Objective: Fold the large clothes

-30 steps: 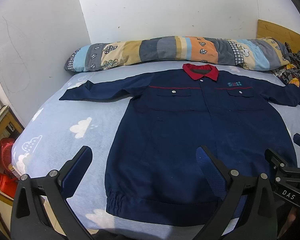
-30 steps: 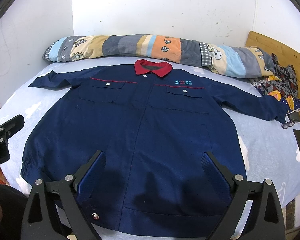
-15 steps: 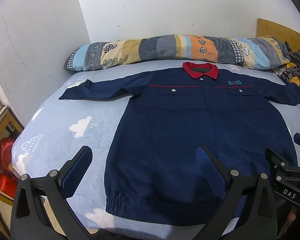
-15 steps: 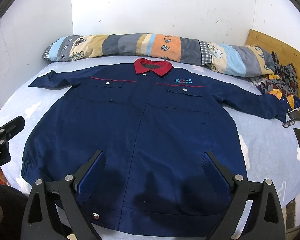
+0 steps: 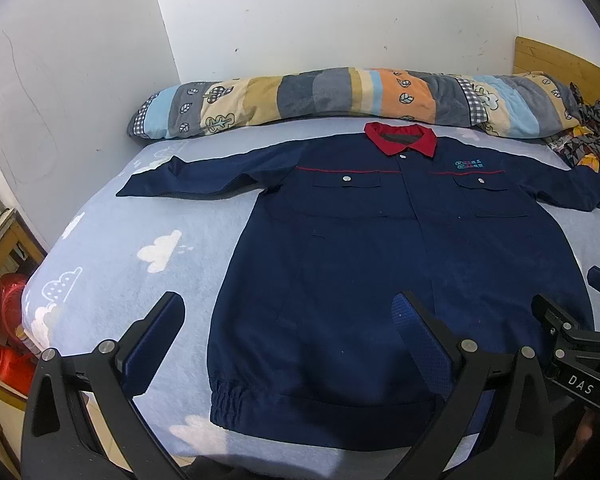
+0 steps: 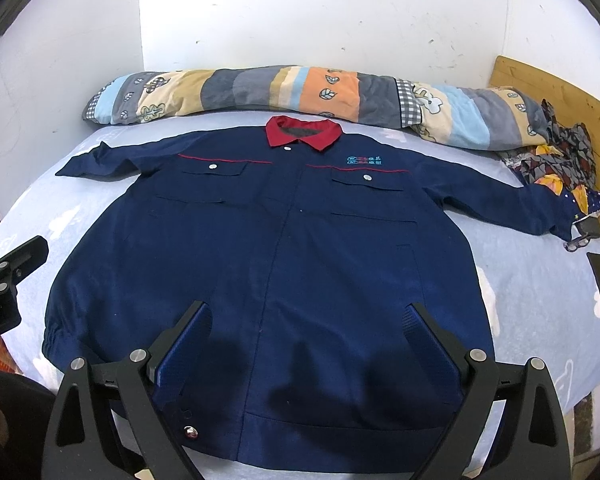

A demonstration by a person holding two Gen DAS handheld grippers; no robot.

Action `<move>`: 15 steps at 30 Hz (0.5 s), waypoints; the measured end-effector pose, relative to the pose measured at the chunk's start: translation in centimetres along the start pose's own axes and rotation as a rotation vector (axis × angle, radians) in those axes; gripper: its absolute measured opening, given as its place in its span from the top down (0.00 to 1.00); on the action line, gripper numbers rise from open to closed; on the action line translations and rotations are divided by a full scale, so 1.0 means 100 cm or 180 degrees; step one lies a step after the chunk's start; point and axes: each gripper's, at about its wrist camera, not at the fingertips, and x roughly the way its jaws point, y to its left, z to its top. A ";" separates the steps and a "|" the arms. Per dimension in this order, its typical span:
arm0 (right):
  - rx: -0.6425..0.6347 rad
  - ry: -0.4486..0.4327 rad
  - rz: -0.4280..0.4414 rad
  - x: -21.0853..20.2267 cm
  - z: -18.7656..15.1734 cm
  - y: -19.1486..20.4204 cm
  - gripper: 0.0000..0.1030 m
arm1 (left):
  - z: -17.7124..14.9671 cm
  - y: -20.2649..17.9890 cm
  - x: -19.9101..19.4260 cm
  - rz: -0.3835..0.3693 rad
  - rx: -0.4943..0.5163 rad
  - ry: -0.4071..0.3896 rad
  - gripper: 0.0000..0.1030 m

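Navy jacket (image 5: 400, 264) lies flat, front up, on the bed (image 5: 148, 216), sleeves spread, red collar toward the bolster (image 6: 300, 92). I hold my left gripper (image 5: 288, 332) and right gripper (image 6: 308, 336) above its hem, both jaws wide, gripping nothing.

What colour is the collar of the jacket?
Red; the collar of the navy jacket shows best in the right wrist view.

The left tongs (image 5: 288, 320) are easing slightly back from the jacket (image 5: 400, 260); the right tongs (image 6: 308, 330) are barely drifting.
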 end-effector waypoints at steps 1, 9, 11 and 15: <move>0.0000 0.0001 0.0002 0.000 0.000 0.000 0.05 | 0.000 0.000 0.000 -0.0008 -0.0003 0.0003 0.00; 0.0008 0.0002 0.0000 0.000 0.000 -0.001 0.05 | 0.000 0.002 0.001 -0.0031 -0.0022 0.0026 0.00; 0.0021 0.0005 0.0003 0.000 -0.002 -0.003 0.05 | 0.001 0.001 0.003 -0.0045 -0.0016 0.0053 0.00; 0.0050 0.0025 0.0019 -0.001 -0.003 -0.008 0.05 | 0.008 -0.006 0.017 -0.0140 -0.0001 0.0194 0.00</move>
